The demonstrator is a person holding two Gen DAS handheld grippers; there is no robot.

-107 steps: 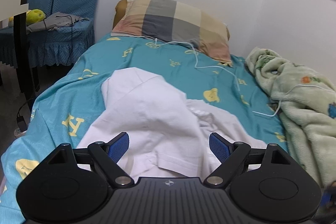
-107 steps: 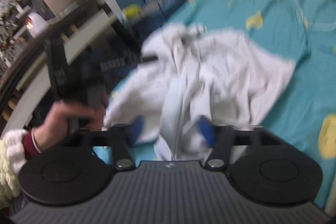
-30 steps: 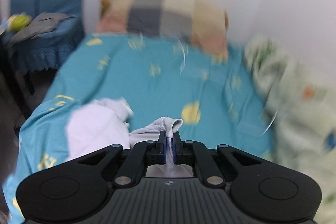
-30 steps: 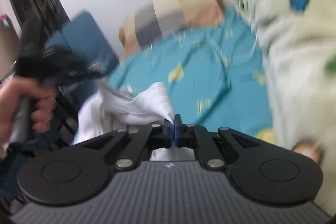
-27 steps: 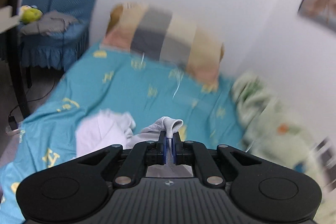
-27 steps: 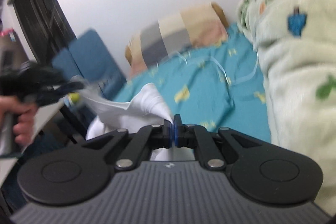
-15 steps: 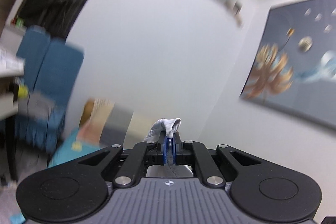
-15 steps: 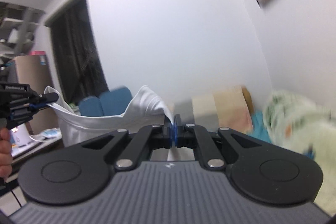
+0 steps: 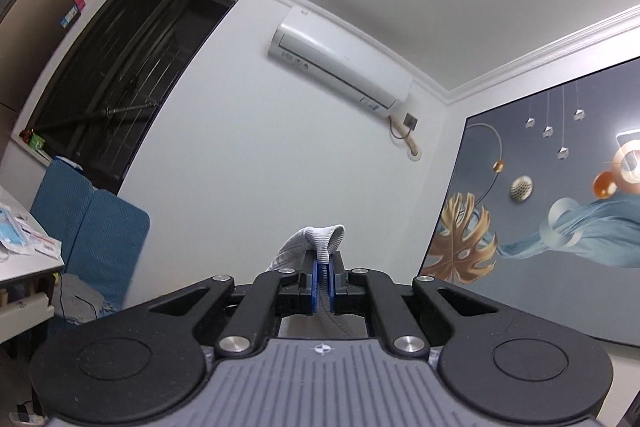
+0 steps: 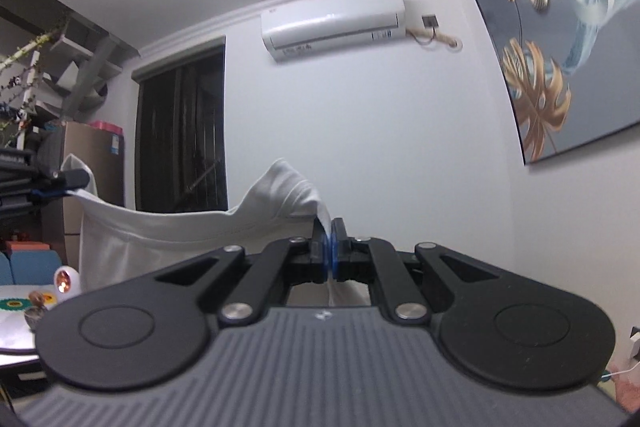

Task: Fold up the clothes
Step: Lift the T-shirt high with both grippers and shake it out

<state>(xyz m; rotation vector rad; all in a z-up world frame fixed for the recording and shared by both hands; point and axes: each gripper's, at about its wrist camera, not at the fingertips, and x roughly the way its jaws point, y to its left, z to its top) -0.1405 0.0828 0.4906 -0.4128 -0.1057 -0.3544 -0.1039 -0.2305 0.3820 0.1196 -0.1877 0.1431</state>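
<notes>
High on the white wall we see an air conditioner (image 9: 340,61), and beside it a dark window (image 9: 120,79). A big picture with a gold leaf (image 9: 552,203) hangs on the right wall. Low on the left stands a blue chair (image 9: 90,231) next to a white table edge (image 9: 24,247). From the right wrist view we also see a round table with small things on it (image 10: 18,311) and shelves (image 10: 60,75) up in the corner. Nothing stands between us and the walls.

Our white shirt (image 10: 192,227) is up in the air, stretched between our two grippers. It hangs like a sheet, with a soft dip along its top edge. Our right gripper (image 10: 330,251) pinches one corner tight. Our left gripper (image 9: 325,279) pinches a ribbed grey-white edge, which folds over the top of its blue pads (image 9: 318,277).

In the right wrist view, the left gripper shows at the far left edge, partly cut off. The lower part of the shirt is hidden behind our black grippers, and we cannot see the bed.
</notes>
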